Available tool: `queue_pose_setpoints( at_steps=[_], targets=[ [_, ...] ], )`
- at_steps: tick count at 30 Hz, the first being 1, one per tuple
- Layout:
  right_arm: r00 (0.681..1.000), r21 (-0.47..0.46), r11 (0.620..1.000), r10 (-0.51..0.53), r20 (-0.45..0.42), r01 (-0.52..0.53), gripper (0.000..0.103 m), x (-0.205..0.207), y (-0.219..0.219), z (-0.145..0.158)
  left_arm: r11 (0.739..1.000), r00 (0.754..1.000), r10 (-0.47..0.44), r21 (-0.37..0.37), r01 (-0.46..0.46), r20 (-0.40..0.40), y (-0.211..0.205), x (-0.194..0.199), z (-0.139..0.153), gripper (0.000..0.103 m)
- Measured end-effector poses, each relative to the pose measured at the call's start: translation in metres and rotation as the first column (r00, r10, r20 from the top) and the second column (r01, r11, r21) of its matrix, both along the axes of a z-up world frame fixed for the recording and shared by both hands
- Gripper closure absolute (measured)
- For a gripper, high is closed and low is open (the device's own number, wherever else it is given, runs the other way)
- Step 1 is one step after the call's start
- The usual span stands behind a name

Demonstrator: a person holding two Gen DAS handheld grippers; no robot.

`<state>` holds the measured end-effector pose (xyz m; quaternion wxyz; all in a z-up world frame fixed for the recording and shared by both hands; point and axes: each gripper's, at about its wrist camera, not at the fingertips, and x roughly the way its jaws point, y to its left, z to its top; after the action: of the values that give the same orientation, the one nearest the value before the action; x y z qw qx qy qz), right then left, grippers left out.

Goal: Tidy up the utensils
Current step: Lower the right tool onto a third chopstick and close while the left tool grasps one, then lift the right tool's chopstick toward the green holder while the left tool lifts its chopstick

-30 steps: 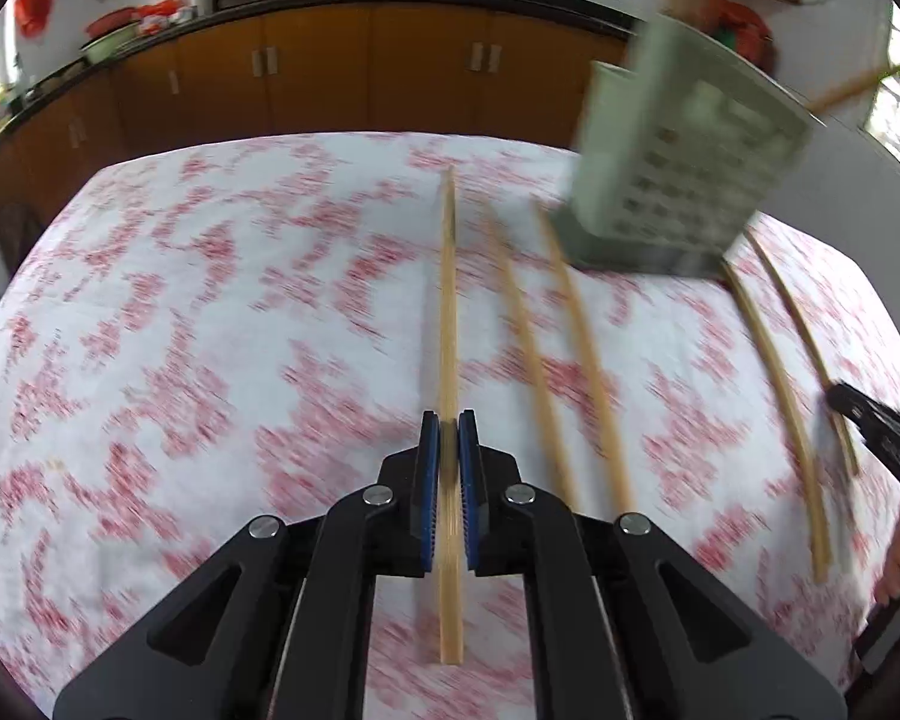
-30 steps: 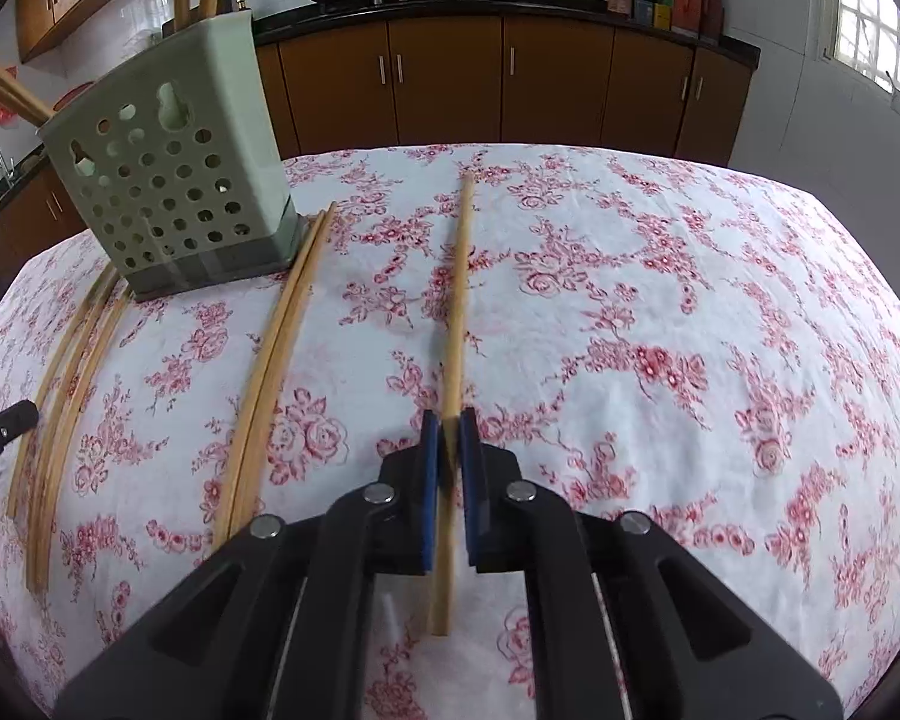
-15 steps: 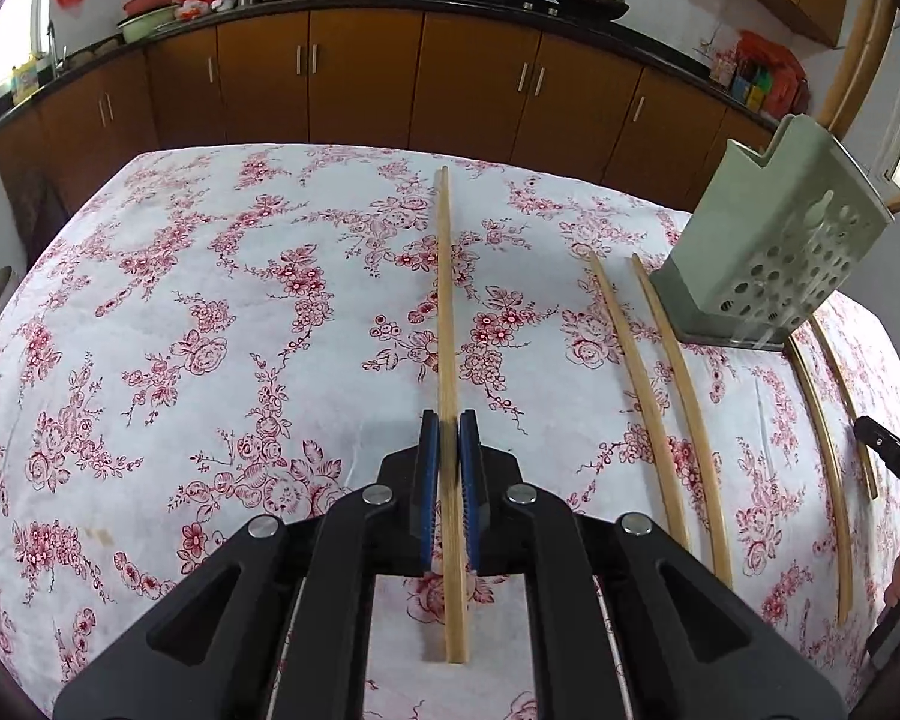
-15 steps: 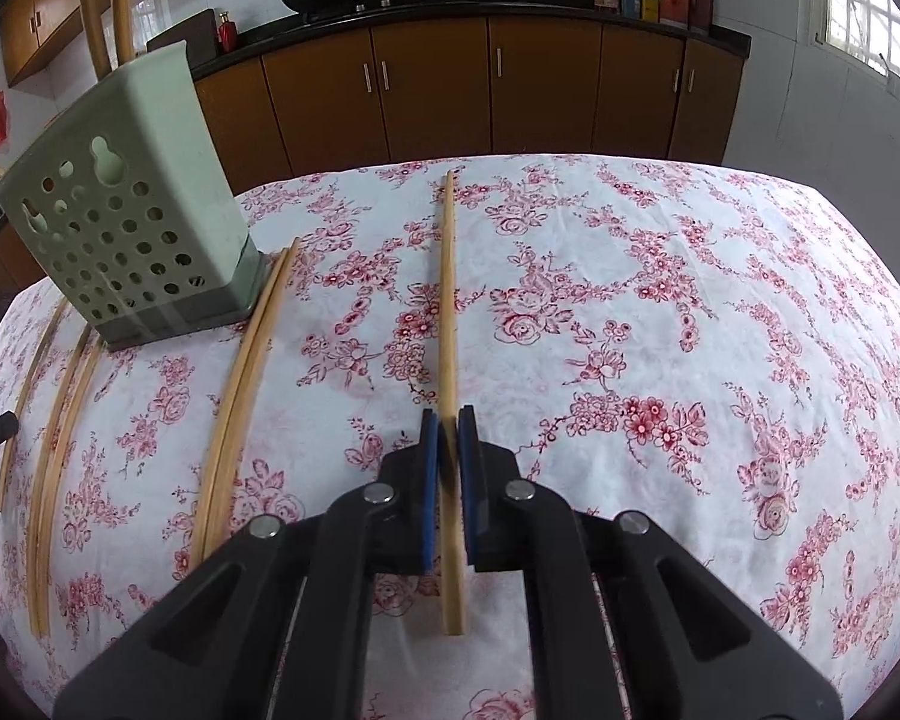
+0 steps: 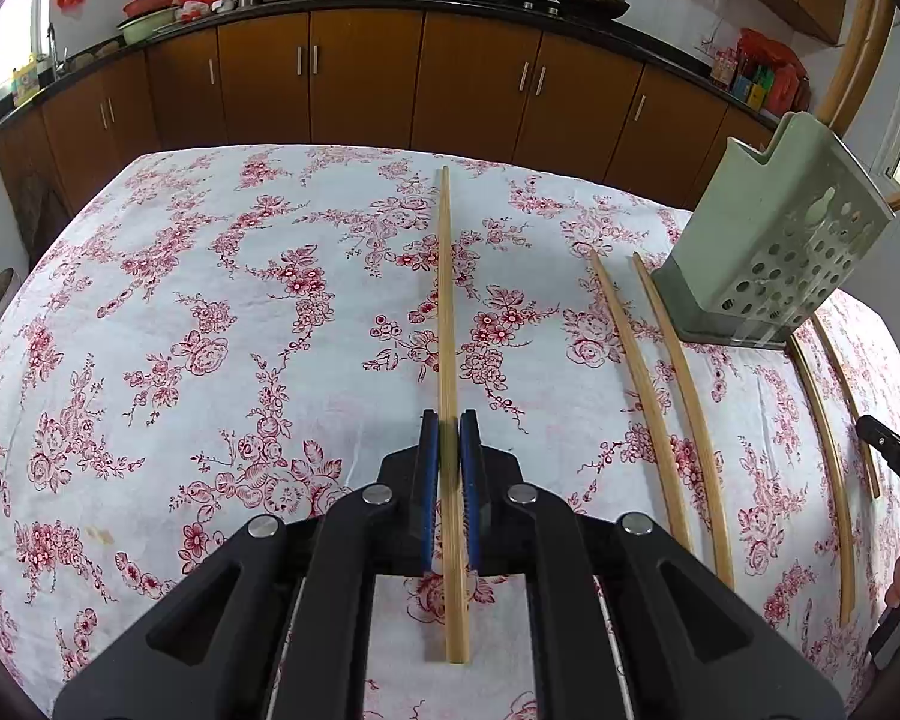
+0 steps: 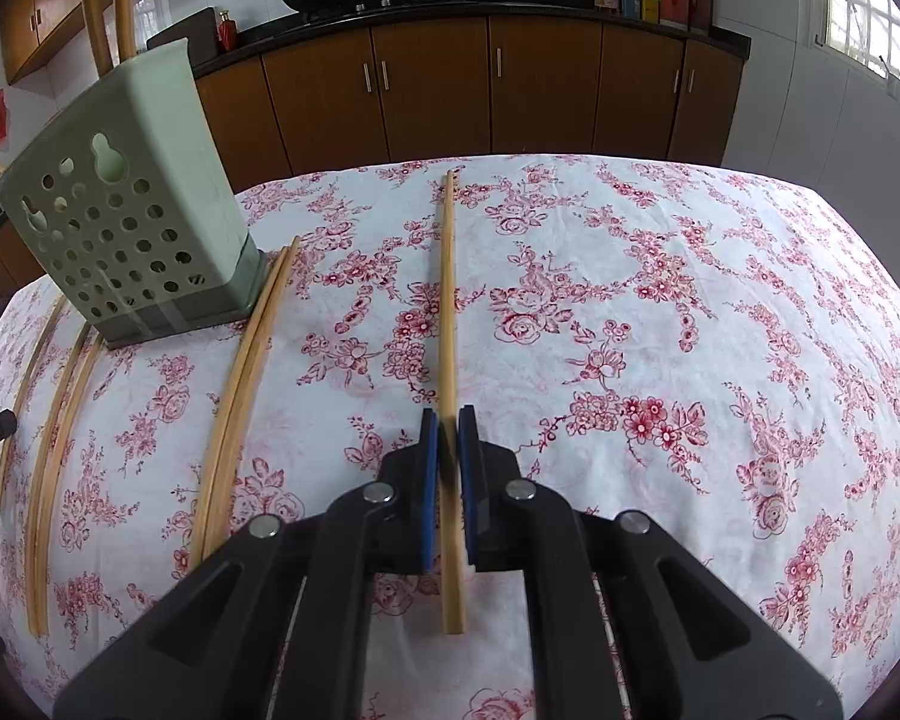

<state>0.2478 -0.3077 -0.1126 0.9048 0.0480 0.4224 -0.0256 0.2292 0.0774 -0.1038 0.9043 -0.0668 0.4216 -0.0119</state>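
Note:
My left gripper [image 5: 448, 420] is shut on a bamboo chopstick [image 5: 445, 300] that points forward above the floral tablecloth. My right gripper [image 6: 448, 417] is shut on another bamboo chopstick [image 6: 447, 288], also pointing forward. A pale green perforated utensil holder [image 5: 768, 246] stands at the right in the left wrist view and at the left in the right wrist view [image 6: 132, 222], with chopsticks sticking out of its top. Several loose chopsticks [image 5: 678, 402] lie on the cloth beside the holder; they also show in the right wrist view [image 6: 240, 384].
The table wears a white cloth with red flowers [image 5: 210, 330]. Brown kitchen cabinets [image 5: 360, 78] with a counter, woks and bottles run behind it. The other gripper's tip shows at the right edge of the left wrist view [image 5: 894, 462].
Both grippers have kept their chopsticks and swung a little. In the left wrist view the holder has drifted right; in the right wrist view it has come nearer and larger.

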Motion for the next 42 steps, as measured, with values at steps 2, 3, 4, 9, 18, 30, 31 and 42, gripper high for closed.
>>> queue_pose_setpoints(
  at_steps=[2,3,4,9,18,30,31,42],
  targets=[
    [1.0,0.001,1.0,0.0,0.0,0.0,0.095,0.0,0.0,0.0,1.0,1.0,0.0,-0.01,0.0,0.001,0.002,0.0,0.0,0.095],
    [1.0,0.001,1.0,0.0,0.0,0.0,0.095,0.0,0.0,0.0,1.0,1.0,0.001,-0.015,-0.001,0.001,0.003,-0.001,0.0,0.095],
    [1.0,0.003,1.0,0.0,0.0,0.0,0.095,0.0,0.0,0.0,1.0,1.0,0.001,-0.016,-0.001,0.001,0.003,-0.001,0.0,0.095],
    [1.0,0.006,1.0,0.0,0.001,0.0,0.095,0.0,0.0,0.0,1.0,1.0,0.002,-0.015,-0.002,0.001,0.004,-0.001,0.0,0.095],
    [1.0,0.008,1.0,0.0,0.001,0.0,0.095,0.0,0.0,0.0,1.0,1.0,0.003,-0.018,-0.003,0.001,0.004,-0.001,0.0,0.095],
    [1.0,-0.007,1.0,0.025,0.0,-0.025,0.095,-0.014,0.003,-0.001,1.0,1.0,-0.013,-0.001,0.013,0.002,-0.002,-0.018,0.002,0.095],
    [1.0,-0.002,1.0,0.027,0.0,-0.027,0.095,-0.017,0.002,-0.001,1.0,1.0,-0.016,-0.004,0.016,0.002,-0.003,-0.022,0.002,0.095],
    [1.0,-0.007,1.0,0.025,0.006,-0.025,0.095,-0.037,-0.004,0.001,0.998,0.999,-0.033,0.049,0.033,-0.006,-0.011,-0.045,0.001,0.096]
  ],
)
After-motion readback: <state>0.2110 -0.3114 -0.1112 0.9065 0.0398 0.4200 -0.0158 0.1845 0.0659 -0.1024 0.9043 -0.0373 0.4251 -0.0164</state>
